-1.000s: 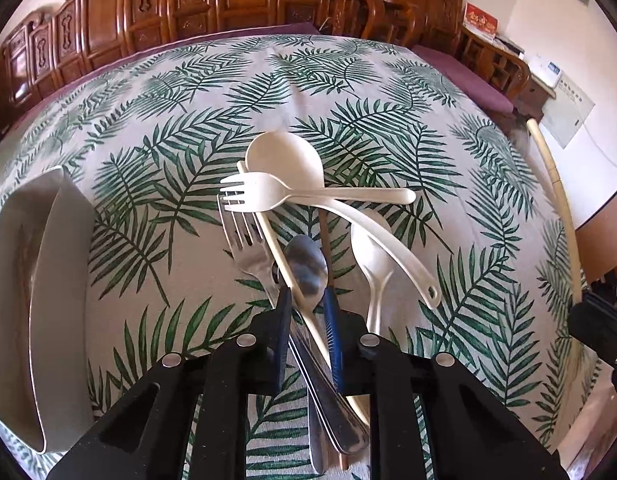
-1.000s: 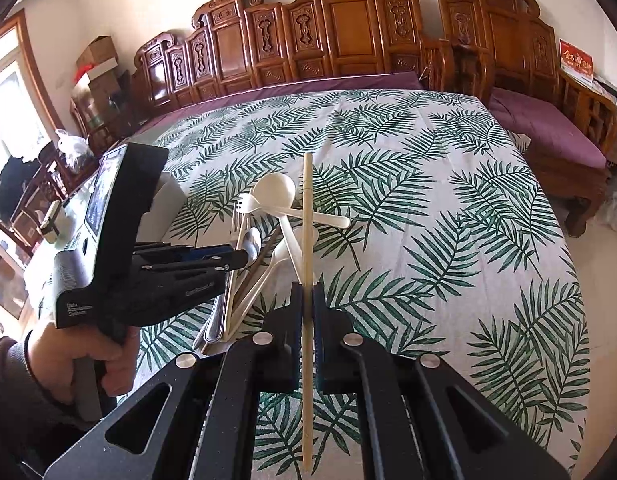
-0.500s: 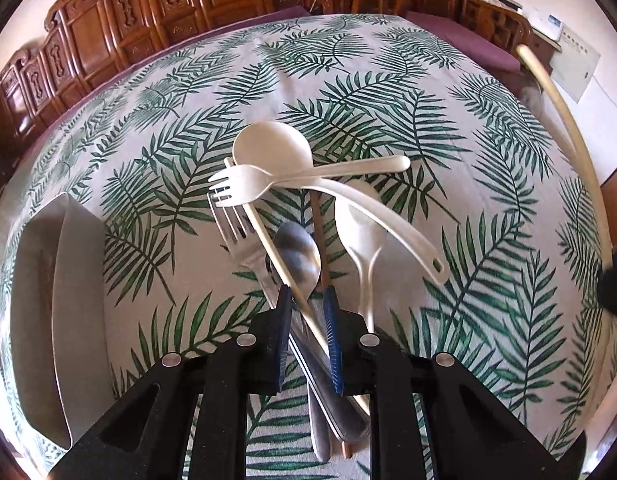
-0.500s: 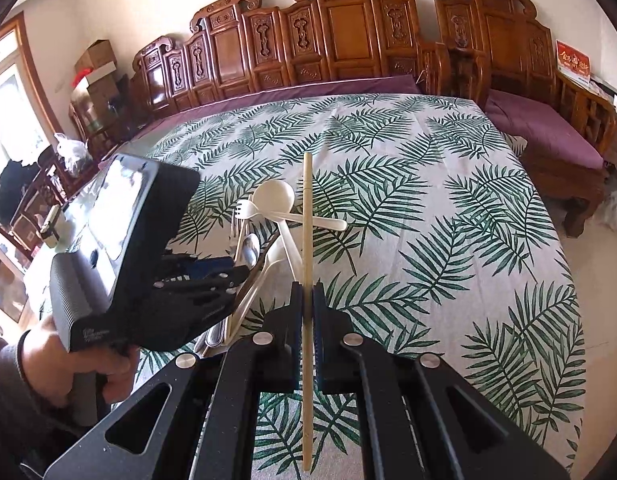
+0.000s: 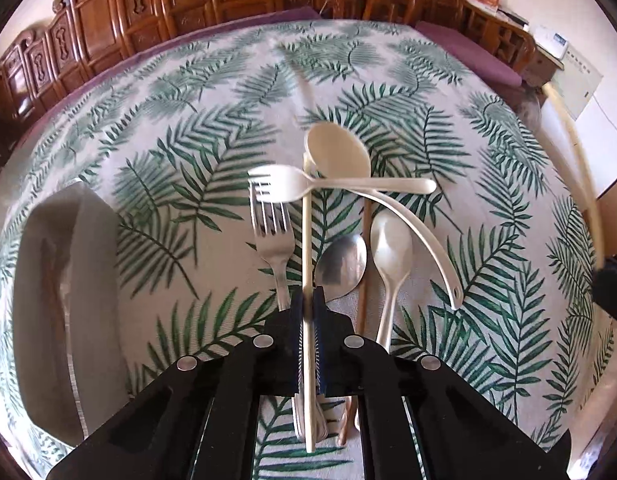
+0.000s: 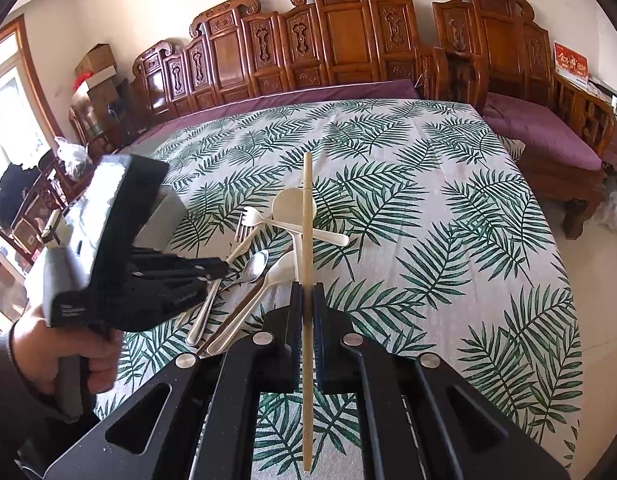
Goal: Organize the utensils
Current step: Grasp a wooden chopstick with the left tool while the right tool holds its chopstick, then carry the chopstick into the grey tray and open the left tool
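Note:
A pile of utensils lies on the palm-print tablecloth [image 5: 196, 128]: a cream ladle [image 5: 340, 156], a cream plastic fork [image 5: 276, 186], a metal fork [image 5: 272, 232], a metal spoon [image 5: 342, 266], a cream spoon [image 5: 390, 248] and a brown chopstick [image 5: 364, 264]. My left gripper [image 5: 307, 300] is shut on a cream chopstick [image 5: 306, 232] in the pile. My right gripper [image 6: 307, 300] is shut on a second cream chopstick [image 6: 307, 240], held above the table; it also shows at the right edge of the left wrist view [image 5: 576, 148].
A grey tray [image 5: 64, 292] sits left of the pile, with something brown lying in it. Carved wooden benches [image 6: 328, 48] with purple cushions line the far and right sides. The left hand-held gripper [image 6: 120, 256] shows in the right wrist view.
My left gripper has shifted left off the metal spoon handle and closed on the cream chopstick. The right gripper has held its chopstick steady.

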### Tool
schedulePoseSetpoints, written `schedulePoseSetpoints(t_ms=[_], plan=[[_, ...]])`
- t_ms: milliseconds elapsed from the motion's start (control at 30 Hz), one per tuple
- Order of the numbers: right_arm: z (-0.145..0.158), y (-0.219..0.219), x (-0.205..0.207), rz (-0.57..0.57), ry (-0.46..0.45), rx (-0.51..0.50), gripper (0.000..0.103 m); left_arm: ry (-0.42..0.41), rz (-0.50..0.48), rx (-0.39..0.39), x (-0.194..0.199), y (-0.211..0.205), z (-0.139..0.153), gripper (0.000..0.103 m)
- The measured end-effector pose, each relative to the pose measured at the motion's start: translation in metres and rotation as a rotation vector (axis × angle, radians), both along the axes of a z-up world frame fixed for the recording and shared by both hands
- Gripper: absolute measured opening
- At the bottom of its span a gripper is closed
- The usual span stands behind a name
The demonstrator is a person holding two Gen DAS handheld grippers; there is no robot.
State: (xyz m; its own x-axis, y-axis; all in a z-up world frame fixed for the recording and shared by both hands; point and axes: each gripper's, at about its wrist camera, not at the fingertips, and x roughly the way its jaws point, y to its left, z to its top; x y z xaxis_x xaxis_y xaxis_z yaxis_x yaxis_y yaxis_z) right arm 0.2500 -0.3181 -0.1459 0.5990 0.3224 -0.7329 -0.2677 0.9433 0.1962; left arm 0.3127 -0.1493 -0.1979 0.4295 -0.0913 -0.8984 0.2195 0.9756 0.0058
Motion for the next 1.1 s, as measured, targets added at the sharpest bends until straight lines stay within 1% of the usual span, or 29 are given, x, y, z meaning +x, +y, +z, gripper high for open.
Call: schedulePoseSetpoints(t_ms=[167,333,667,867,1100], plan=[[-0.001,0.003,-0.001,0.008,-0.001,-0.013,0.006,-0.022,-0.016,-0.028,-0.012,0.007,0.014,0.004],[-0.006,0.012,-0.003,0.023,0.008,-0.033,0.006,-0.023,-0.029,-0.053,-0.027,0.019,0.022,0.004],[-0.003,0.05,-0.009,0.074,0.004,-0.046,0.006,-0.078,-0.042,-0.084,-0.054,0.05,0.048,0.004],[0.004,0.077,-0.01,0.095,-0.004,-0.033,0.006,-0.12,-0.036,-0.096,-0.058,0.073,0.065,0.004],[0.014,0.11,-0.002,0.123,-0.018,-0.011,0.006,-0.157,-0.015,-0.121,-0.05,0.118,0.078,0.004]])
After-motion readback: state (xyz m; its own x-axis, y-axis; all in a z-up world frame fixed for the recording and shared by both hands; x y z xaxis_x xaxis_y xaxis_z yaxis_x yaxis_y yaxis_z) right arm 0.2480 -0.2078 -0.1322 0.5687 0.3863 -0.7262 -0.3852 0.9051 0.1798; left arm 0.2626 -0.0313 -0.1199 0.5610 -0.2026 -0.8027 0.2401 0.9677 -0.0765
